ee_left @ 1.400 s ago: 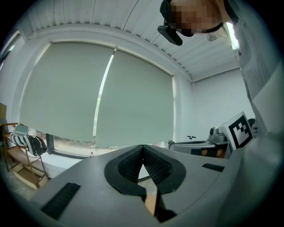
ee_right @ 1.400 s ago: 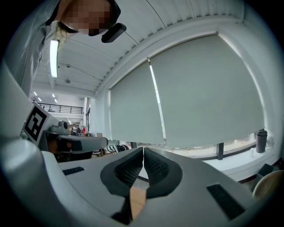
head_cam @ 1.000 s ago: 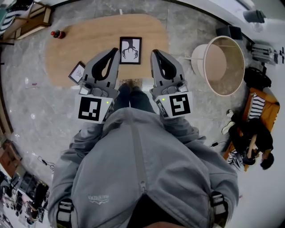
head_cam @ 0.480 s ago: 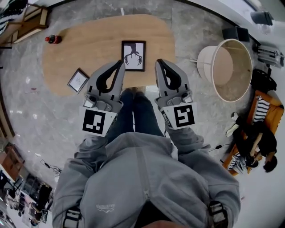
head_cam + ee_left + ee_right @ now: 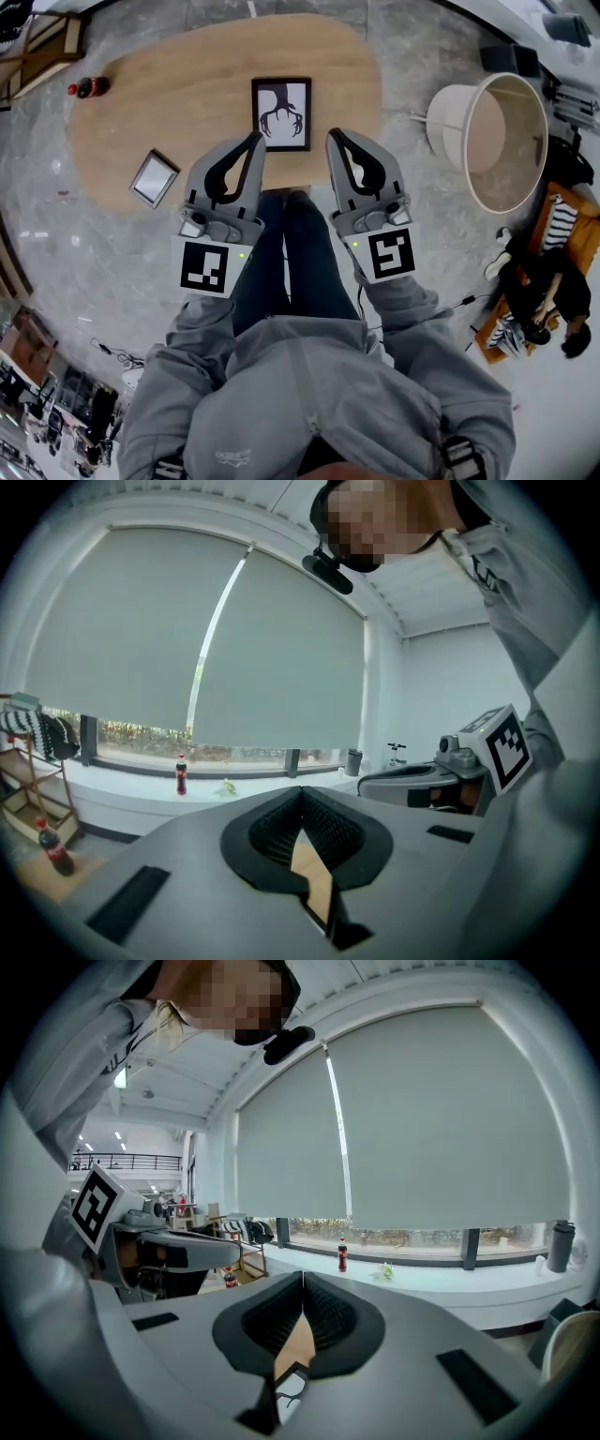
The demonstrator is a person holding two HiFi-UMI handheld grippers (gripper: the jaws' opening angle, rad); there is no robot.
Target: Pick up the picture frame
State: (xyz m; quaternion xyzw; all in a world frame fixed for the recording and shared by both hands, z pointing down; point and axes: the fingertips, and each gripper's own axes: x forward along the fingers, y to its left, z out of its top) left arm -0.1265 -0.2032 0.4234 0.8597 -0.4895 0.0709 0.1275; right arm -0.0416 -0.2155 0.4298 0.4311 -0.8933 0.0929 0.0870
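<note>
A black picture frame [image 5: 281, 114] with a dark antler-like print lies flat on the oval wooden table [image 5: 187, 84], near its front edge. My left gripper [image 5: 255, 139] hovers just off the frame's near left corner, jaws shut and empty. My right gripper [image 5: 335, 136] hovers off the near right corner, also shut and empty. In the left gripper view the left gripper [image 5: 301, 794] shows closed jaws, with only table wood in the gap below. In the right gripper view the right gripper [image 5: 303, 1279] is closed too, and the frame's [image 5: 289, 1389] corner peeks through below.
A smaller silver-edged frame [image 5: 154, 178] lies at the table's left front edge. A cola bottle [image 5: 82, 88] stands at the far left end. A large round white tub [image 5: 487, 141] sits on the floor to the right. A person [image 5: 544, 295] sits beyond it.
Both grippers have come down side by side toward the table's front edge, jaws staying shut. Their tips now sit just short of the frame's near corners.
</note>
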